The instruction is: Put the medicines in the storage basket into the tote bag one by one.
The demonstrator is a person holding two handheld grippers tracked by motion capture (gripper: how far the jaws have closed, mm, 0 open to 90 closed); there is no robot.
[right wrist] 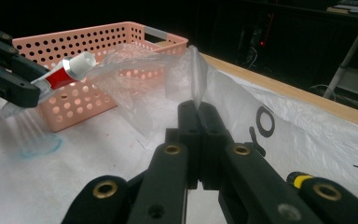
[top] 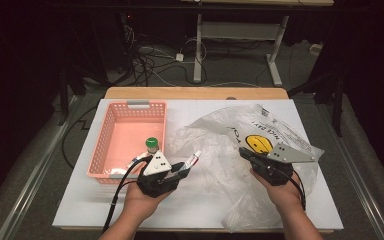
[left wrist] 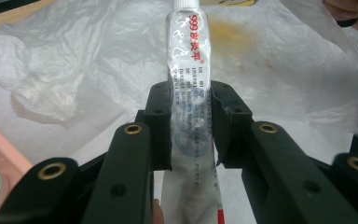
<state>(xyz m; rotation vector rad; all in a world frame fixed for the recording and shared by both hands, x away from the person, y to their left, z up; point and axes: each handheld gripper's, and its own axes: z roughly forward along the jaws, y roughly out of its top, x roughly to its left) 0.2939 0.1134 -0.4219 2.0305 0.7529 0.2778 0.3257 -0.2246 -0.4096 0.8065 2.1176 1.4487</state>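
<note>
Plastic bag (top: 240, 150) lies crumpled across the white table (top: 80, 200) at centre right of the high view, where the right gripper (top: 245, 154) pinches its edge and the left gripper (top: 184, 169) holds a tube (top: 193, 159) just short of the bag's mouth; a pink basket (top: 111, 122) at left keeps a green-capped bottle (top: 152, 145). In the left gripper view, the jaws clamp the tube (left wrist: 191, 102) at mid-frame, its cap pointing up the frame toward the film (left wrist: 74, 70). In the right gripper view, the jaws are closed on a raised fold of bag (right wrist: 195, 74) at centre, with the tube (right wrist: 70, 70) arriving at upper left before the basket (right wrist: 98, 42). Judged from this, the tube is lifted but not yet bagged; the bottle remains.
</note>
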